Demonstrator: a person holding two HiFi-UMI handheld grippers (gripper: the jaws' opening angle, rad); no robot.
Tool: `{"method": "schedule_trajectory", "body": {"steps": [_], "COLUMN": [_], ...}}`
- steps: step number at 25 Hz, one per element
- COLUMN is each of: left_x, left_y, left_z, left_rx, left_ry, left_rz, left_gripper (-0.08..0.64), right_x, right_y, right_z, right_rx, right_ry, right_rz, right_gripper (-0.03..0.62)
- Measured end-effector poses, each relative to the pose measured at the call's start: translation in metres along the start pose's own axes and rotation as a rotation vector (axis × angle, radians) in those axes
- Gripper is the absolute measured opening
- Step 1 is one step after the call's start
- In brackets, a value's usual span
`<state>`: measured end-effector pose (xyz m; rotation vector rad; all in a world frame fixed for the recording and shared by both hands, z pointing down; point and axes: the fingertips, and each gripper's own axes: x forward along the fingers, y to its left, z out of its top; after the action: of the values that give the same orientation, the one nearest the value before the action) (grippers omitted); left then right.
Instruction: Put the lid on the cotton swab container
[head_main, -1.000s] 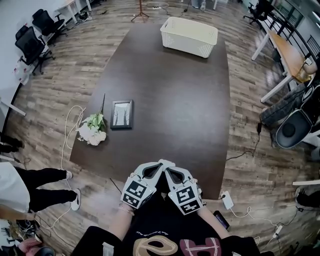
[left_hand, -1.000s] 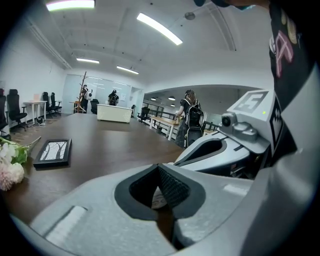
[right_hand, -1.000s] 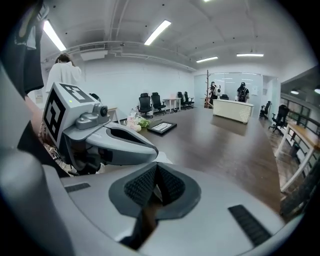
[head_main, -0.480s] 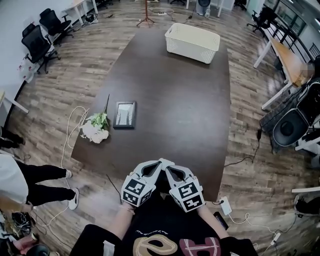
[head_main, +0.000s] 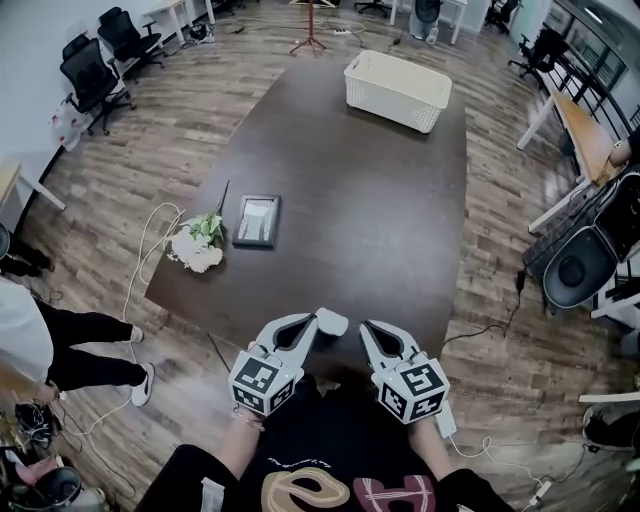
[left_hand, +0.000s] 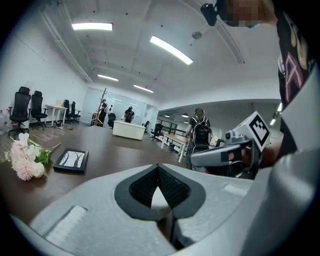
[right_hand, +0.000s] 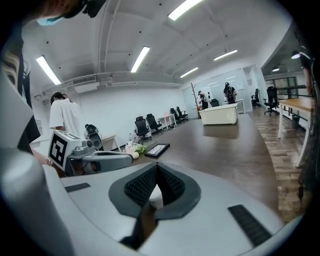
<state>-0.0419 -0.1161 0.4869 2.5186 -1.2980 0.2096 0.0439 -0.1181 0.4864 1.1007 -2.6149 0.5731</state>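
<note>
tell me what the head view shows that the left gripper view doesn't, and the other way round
Only the head view: the whole left gripper from above and the wooden floor around the table.
Only the left gripper view: ceiling lights, a standing person with a backpack, and that gripper's own jaws up close, shut.
Both: the table, flowers, picture frame, white basket and right gripper. Neither shows a cotton swab container.

Basket (head_main: 398, 90) stands on the table (head_main: 380, 220), far end. Frame (head_main: 257, 220) lies near the left edge, flowers (head_main: 197, 245) just left of it.
</note>
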Motion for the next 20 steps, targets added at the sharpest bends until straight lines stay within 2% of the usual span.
{"method": "schedule_trajectory", "body": {"steps": [5, 13, 20], "left_x": [-0.007, -0.008, -0.006], "left_y": [-0.006, -0.013, -0.019], "left_z": [0.013, 0.002, -0.001], "left_rx": [0.038, 0.046, 0.042], "left_ry": [-0.017, 0.01, 0.017], "left_rz": [0.011, 0.02, 0.016], "left_gripper": [0.006, 0.006, 0.006], "right_x": [-0.006, -0.004, -0.007], "right_y": [-0.006, -0.002, -0.005], "right_z": [-0.006, -0.021, -0.024], "right_rx": [-0.013, -0.081, -0.073], "right_ry": [-0.022, 0.015, 0.008], "right_rz": [-0.061, -0.082, -0.097], "right_gripper": [0.008, 0.008, 0.008]}}
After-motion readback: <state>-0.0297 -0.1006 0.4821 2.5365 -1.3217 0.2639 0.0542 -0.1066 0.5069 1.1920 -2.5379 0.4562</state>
